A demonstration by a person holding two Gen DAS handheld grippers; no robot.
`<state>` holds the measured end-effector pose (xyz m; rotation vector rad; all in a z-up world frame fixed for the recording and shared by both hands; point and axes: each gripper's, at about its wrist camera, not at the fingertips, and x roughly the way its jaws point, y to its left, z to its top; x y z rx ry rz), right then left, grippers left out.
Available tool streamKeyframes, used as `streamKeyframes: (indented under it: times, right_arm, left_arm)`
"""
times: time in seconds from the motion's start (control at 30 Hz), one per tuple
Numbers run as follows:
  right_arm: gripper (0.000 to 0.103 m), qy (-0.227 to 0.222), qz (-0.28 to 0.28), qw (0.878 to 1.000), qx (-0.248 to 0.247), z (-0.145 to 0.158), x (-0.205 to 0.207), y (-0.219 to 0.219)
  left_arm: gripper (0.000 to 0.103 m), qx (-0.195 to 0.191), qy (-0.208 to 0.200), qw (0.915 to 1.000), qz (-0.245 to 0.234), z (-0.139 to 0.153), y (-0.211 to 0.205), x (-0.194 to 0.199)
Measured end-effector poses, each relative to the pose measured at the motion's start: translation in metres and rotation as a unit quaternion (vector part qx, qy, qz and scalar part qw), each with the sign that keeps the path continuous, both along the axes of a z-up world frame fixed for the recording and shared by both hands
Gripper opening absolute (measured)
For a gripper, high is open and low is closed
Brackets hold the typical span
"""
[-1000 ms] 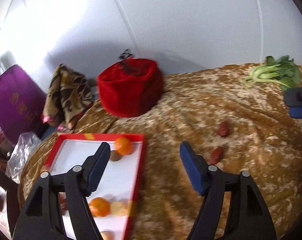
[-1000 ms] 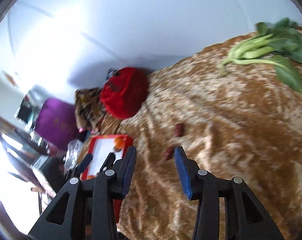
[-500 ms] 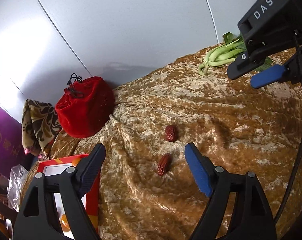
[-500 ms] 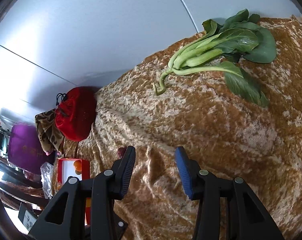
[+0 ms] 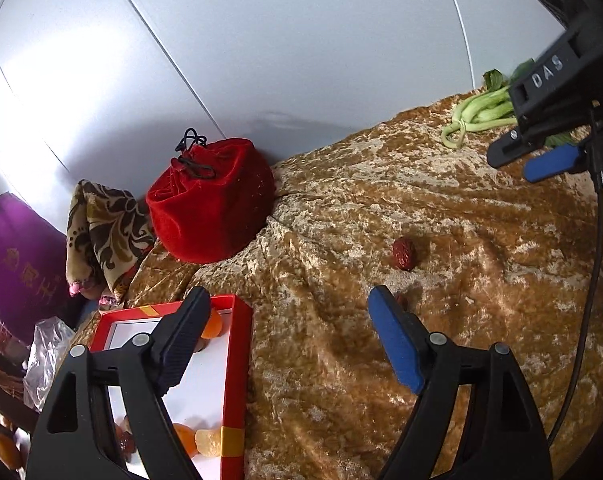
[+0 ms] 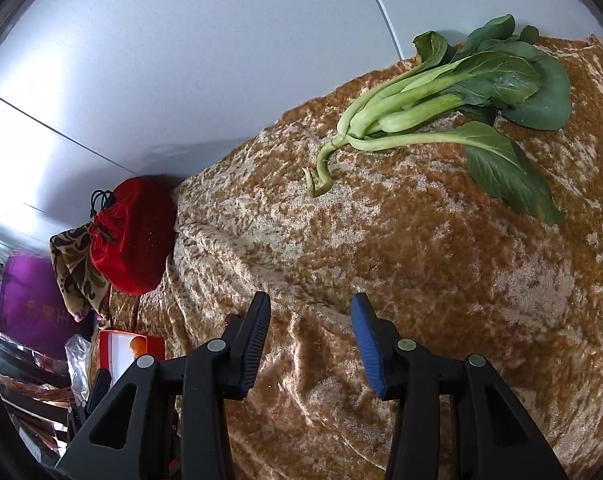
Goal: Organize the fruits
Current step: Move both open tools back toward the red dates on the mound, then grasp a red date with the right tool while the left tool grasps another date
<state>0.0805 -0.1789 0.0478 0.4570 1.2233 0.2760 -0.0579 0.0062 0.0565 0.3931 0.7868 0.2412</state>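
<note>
The right gripper (image 6: 310,342) hangs over the golden velvet cloth (image 6: 441,272), its jaws apart with nothing between them; bok choy (image 6: 453,96) lies beyond; a red drawstring pouch (image 6: 135,236) sits far left, near the red tray (image 6: 119,346).

- A crumpled gold-brown velvet cloth (image 5: 441,208) covers the surface.
- A red velvet drawstring pouch (image 5: 211,204) sits on the cloth at its far edge, against the pale wall (image 5: 261,40).
- A brown patterned fabric (image 5: 101,232) lies bunched just beside the pouch.
- A purple cushion (image 5: 17,264) stands past the fabric.
- Crinkled clear plastic (image 5: 47,356) sits below the cushion.
</note>
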Motion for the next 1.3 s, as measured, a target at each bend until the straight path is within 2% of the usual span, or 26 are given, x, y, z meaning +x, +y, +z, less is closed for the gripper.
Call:
streamKeyframes:
  times: [0.33,0.67,0.93,1.03,1.17,1.27,1.3]
  right_arm:
    - [0.044,-0.001,0.018,1.000,0.008,-0.001,-0.001,0.011]
    - [0.044,0.024,0.030,0.997,0.069,-0.017,0.009,0.007]
    - [0.044,0.036,0.081,0.993,0.074,-0.031,0.011,0.054]
    - [0.043,0.035,0.104,0.992,0.058,-0.034,0.007,0.082]
    - [0.041,0.045,0.108,0.993,0.023,-0.048,0.008,0.107]
    - [0.032,0.040,0.106,0.993,-0.019,-0.056,0.009,0.118]
    - [0.024,0.038,0.107,0.993,-0.030,-0.058,0.009,0.120]
  left_arm:
    - [0.082,0.003,0.005,1.0000,-0.007,0.002,0.003,-0.004]
    - [0.082,-0.012,0.064,0.9978,0.013,-0.017,0.034,0.011]
    - [0.082,-0.043,0.084,0.9952,0.025,-0.019,0.055,0.009]
    - [0.082,-0.068,0.091,0.9931,0.029,-0.018,0.060,0.009]
    - [0.082,-0.073,0.098,0.9922,0.026,-0.021,0.061,0.010]
    - [0.082,-0.073,0.103,0.9919,0.016,-0.024,0.059,0.009]
    - [0.082,-0.074,0.103,0.9918,0.014,-0.025,0.059,0.010]
